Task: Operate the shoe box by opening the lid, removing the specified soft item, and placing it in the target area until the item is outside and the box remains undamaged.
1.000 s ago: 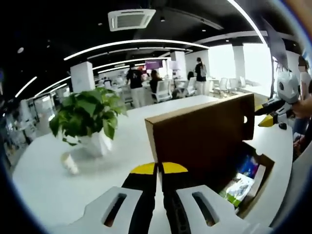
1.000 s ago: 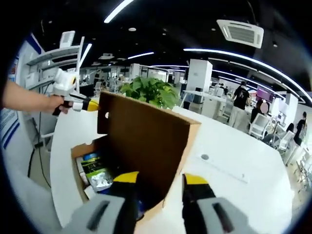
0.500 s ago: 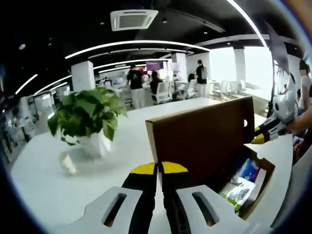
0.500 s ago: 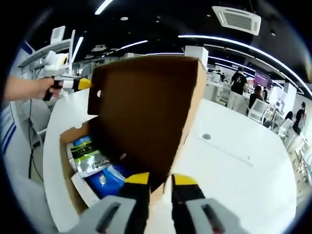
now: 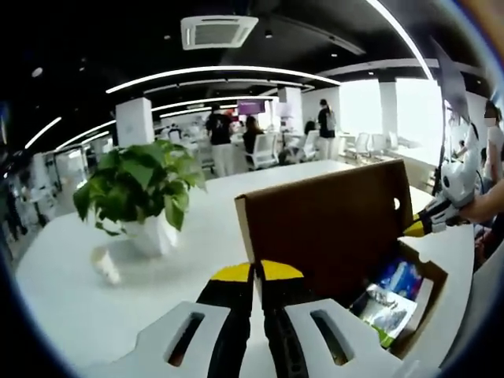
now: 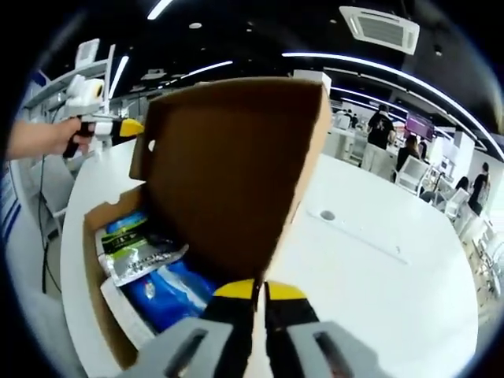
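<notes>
In the lower centre of the right gripper view, the right hand-held gripper [image 6: 259,287] is closed on the raised brown cardboard lid [image 6: 236,165], while the soft blue plastic pouch [image 6: 169,287] inside the box, probably light and slippery, is best pinched at an edge.

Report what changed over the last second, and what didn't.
The right gripper closed from open, its jaws coming together on the raised lid of the shoe box and clamping its edge. The left gripper stayed shut at the lid's other end. The lid stayed raised, and the packets stayed inside the box.
</notes>
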